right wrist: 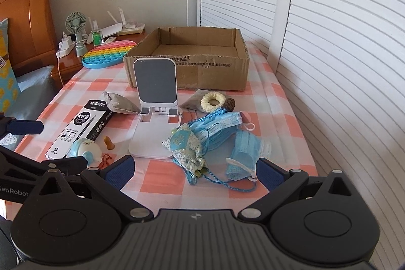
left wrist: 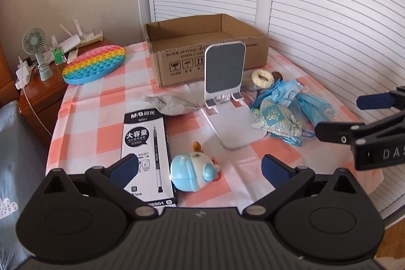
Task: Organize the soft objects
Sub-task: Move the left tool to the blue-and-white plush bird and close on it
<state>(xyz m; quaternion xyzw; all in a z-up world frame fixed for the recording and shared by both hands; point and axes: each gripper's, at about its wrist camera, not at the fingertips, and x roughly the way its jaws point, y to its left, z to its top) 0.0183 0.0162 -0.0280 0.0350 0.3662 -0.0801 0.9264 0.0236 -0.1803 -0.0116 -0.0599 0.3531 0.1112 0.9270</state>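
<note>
Both claws hang with fingers spread wide and nothing between them. The left gripper (left wrist: 200, 170) sits over the near edge of the checked cloth (left wrist: 101, 103), a soft blue plush toy (left wrist: 193, 172) lying just ahead between its fingers and a stiff black-and-white pen box (left wrist: 145, 156) under its left pad. Beyond the toy, bare cloth runs up to the smooth white phone stand (left wrist: 227, 98). The right gripper (right wrist: 195, 171) has open cloth straight in front, then a heap of soft things: a shiny blue brocade pouch (right wrist: 186, 143) with braided cord, and pleated blue face masks (right wrist: 220, 128), one (right wrist: 244, 153) lying just inside the right finger. Farther ahead lie a grey fabric sachet (right wrist: 195, 100) and a cream crocheted ring (right wrist: 213, 100) resting on it. Another grey sachet (right wrist: 119, 103) lies to the stand's left. At the far end, an open corrugated cardboard box (right wrist: 189, 67) sits close to the slatted doors (right wrist: 329, 42). To the far left a bumpy rainbow silicone pad (right wrist: 108, 53) overhangs the cloth's corner.
</note>
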